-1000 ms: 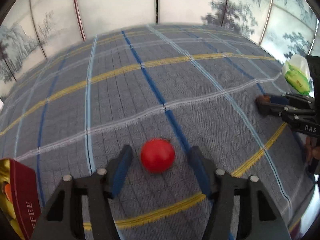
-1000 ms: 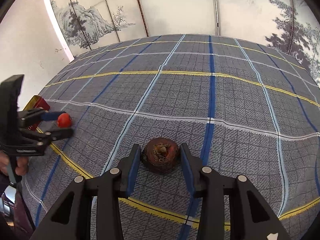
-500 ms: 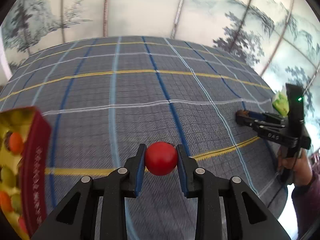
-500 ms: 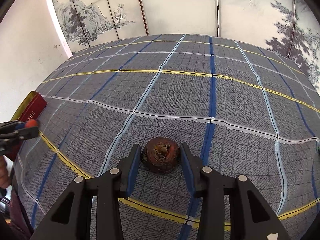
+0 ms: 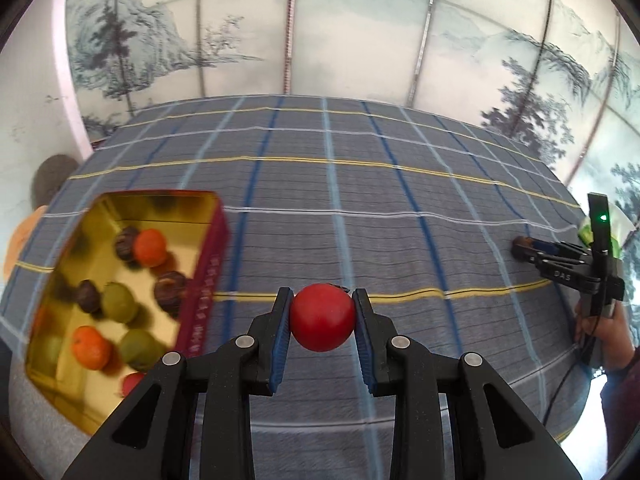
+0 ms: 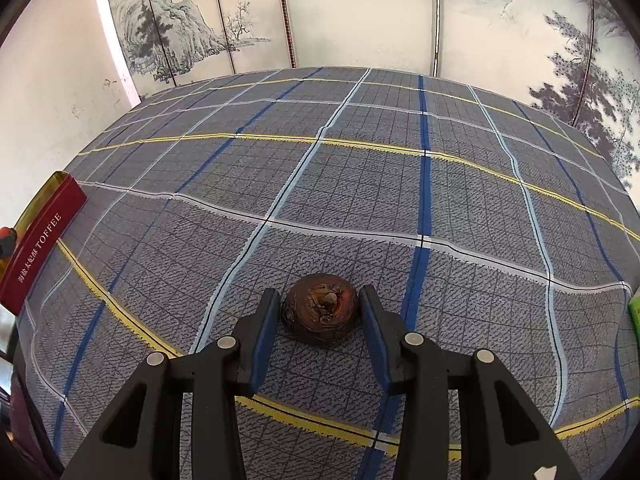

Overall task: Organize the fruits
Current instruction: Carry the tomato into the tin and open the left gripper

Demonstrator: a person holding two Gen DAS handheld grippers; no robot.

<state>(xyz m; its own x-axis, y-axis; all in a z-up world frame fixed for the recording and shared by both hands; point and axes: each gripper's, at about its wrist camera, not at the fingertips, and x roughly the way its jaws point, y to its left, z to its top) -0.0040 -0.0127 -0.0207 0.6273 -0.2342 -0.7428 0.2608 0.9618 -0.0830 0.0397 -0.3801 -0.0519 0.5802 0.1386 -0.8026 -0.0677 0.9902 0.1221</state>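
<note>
the left gripper [image 5: 322, 322] has clenched its fingers on the red fruit [image 5: 322, 317], lifted it off the worktop and swung toward the tin [image 5: 208, 268] at 9 o'clock. the right gripper [image 6: 319, 312] still brackets the brown fruit [image 6: 320, 307], fingers released. drop-off looks next.

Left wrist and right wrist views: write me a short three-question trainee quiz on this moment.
1. True or false: the left gripper is shut on the red fruit.
2. Which fruit sits between the right gripper's fingers? A) orange B) brown fruit C) green
3. Fill in: the tin with the sorted fruit lies to the ___ of the red fruit in the left wrist view.

Key: 1 true; 2 B, resting on the cloth, pads not visibly pressing; 3 left.
</note>
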